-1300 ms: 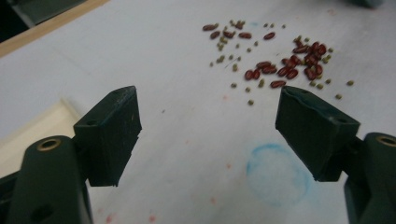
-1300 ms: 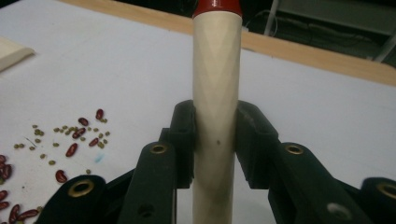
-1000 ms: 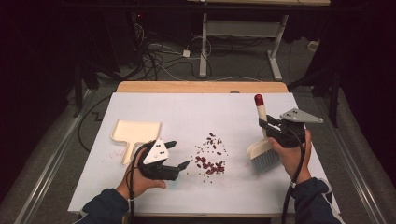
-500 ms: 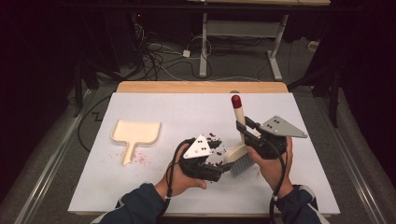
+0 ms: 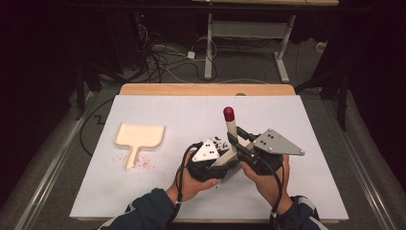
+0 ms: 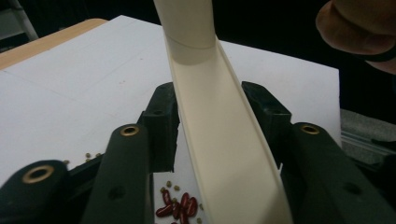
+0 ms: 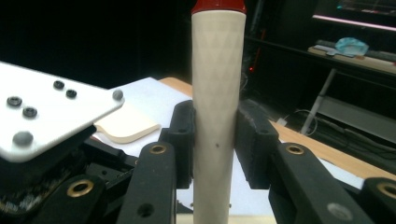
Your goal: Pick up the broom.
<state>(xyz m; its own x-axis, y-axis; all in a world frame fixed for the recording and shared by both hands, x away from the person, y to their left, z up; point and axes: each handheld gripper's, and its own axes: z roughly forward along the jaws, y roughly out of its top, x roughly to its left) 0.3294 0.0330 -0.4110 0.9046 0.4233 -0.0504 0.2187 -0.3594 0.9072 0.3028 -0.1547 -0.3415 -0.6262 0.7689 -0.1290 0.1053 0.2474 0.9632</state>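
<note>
Dustpan (image 5: 140, 137), nine o'clock: empty. Brush (image 5: 230, 139): clamped by right gripper (image 5: 239, 145); left gripper (image 5: 218, 165) just closed on its head.

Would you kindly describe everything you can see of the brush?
The brush is cream plastic with a round, textured handle ending in a red cap and a wide head with dark bristles. It stands tilted over the white table, cap uppermost. The right gripper clamps its handle; the left gripper has just been closing around its head. Beans lie beneath.
</note>
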